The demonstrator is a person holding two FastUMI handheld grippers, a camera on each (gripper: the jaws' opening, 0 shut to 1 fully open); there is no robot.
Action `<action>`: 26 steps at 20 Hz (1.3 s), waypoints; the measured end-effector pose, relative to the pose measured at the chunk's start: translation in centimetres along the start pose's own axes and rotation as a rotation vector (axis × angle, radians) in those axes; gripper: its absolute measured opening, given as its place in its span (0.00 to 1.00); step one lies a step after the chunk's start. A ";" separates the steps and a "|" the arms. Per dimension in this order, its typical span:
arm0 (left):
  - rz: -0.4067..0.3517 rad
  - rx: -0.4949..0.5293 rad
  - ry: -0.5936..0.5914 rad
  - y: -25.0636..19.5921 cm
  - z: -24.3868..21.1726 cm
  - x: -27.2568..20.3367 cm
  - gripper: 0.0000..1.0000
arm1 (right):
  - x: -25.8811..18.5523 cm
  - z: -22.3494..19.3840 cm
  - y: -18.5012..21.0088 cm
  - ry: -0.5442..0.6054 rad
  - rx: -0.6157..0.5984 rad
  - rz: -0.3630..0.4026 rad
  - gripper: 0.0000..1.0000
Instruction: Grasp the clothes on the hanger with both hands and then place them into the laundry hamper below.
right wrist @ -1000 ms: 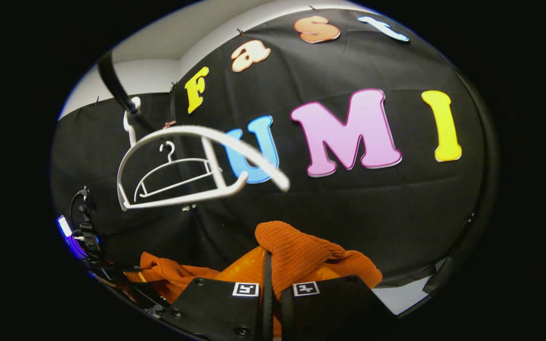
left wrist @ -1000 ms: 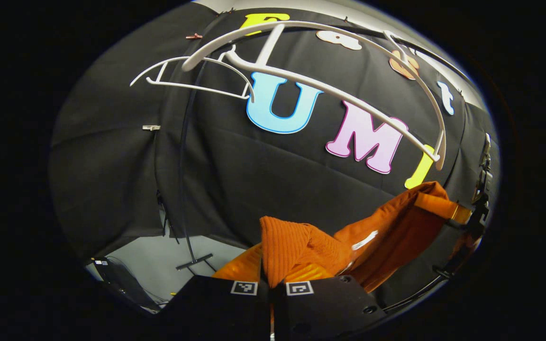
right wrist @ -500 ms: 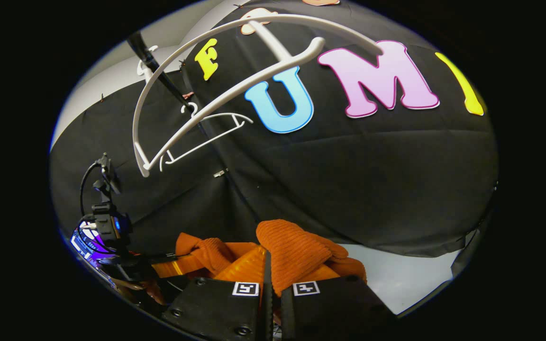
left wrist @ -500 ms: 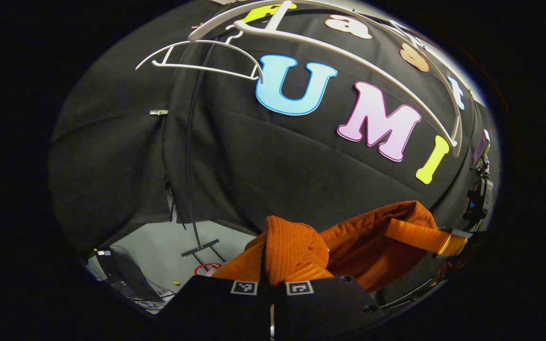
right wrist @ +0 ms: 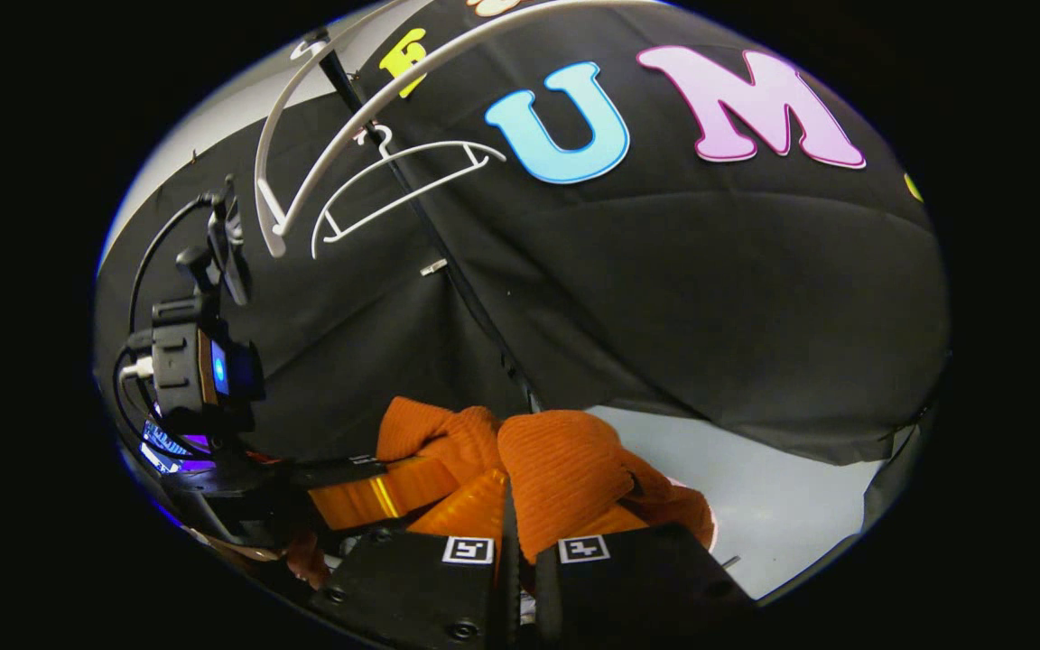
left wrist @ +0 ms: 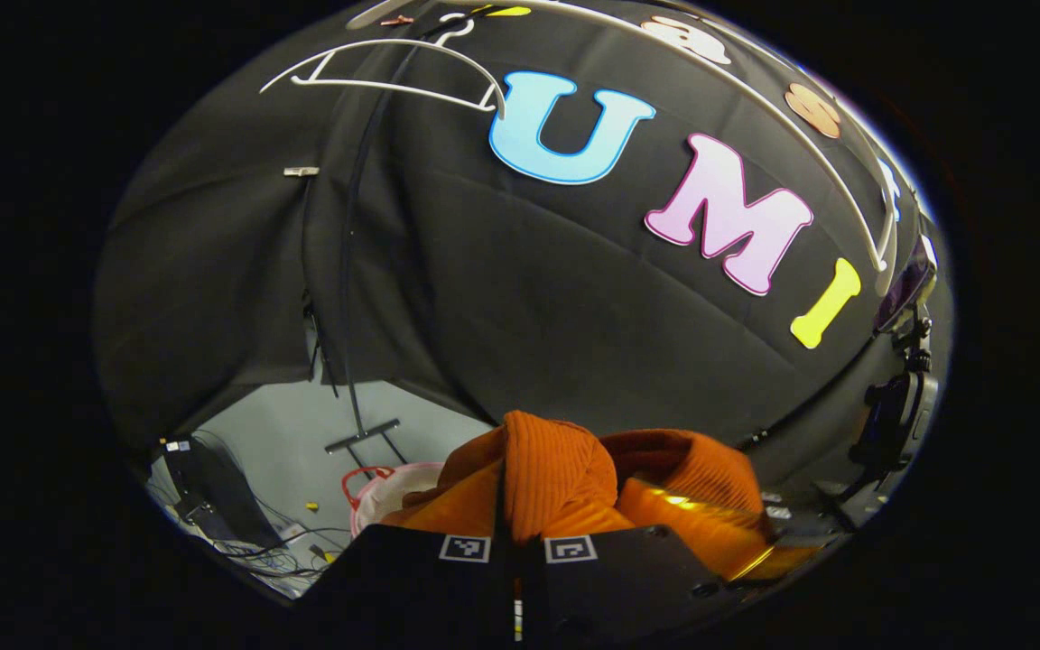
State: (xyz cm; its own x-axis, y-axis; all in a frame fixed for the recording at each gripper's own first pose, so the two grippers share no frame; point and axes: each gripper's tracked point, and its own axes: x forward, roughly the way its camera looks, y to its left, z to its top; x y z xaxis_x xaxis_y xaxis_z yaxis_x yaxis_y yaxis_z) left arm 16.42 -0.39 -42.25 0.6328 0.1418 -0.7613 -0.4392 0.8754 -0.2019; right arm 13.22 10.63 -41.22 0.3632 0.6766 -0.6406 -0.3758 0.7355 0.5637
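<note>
An orange ribbed garment [left wrist: 543, 465] is bunched between the orange fingers of my left gripper [left wrist: 517, 528], which is shut on it. My right gripper [right wrist: 517, 533] is shut on another fold of the same garment [right wrist: 561, 469]. The two grippers hang close together, the cloth gathered between them. In the right gripper view the left gripper's black body [right wrist: 195, 361] stands at the left. Low in the left gripper view, a pale hamper with a red rim [left wrist: 374, 478] shows beside the cloth. The bare white hanger [right wrist: 321, 135] hangs high above.
A second, smaller white hanger [left wrist: 376, 77] hangs farther back on the rack. The rack's thin black pole [left wrist: 348, 271] runs down to a foot on the grey floor [left wrist: 303, 442]. Cables and a black box [left wrist: 213, 506] lie at the lower left.
Both grippers have come down with the garment and drawn closer together. The hangers have slid up toward the top of both views. The hamper has come into the left gripper view.
</note>
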 end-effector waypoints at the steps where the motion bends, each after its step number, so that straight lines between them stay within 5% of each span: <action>1: 0.009 -0.001 0.021 0.3 -0.6 0.3 0.08 | -0.1 -0.6 -0.3 0.012 0.001 -0.011 0.12; 8: 0.038 -0.040 0.134 1.0 -3.6 1.5 0.08 | 0.3 -2.7 -2.7 0.119 0.052 -0.063 0.12; 11: 0.108 -0.011 0.132 2.8 -3.8 1.6 0.19 | 0.6 -4.0 -4.8 0.168 -0.027 -0.143 0.72; 14: 0.190 0.030 0.115 5.4 -3.4 1.0 0.82 | 0.3 -5.0 -5.6 0.180 -0.032 -0.152 1.00; 18: 0.223 0.062 0.132 6.9 -4.3 0.5 0.85 | 0.0 -3.8 -5.5 0.153 -0.038 -0.160 0.99; 26: 0.092 0.049 0.035 4.6 -2.2 -1.8 0.86 | -1.1 -2.8 -4.0 0.100 -0.054 -0.154 0.99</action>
State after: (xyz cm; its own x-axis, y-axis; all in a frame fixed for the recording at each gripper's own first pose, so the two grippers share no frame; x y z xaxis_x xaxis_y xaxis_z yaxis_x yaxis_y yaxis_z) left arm 11.82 2.33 -43.18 0.5684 0.2069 -0.7963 -0.4622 0.8810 -0.1010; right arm 11.91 6.87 -44.23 0.3342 0.5469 -0.7676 -0.3686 0.8254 0.4276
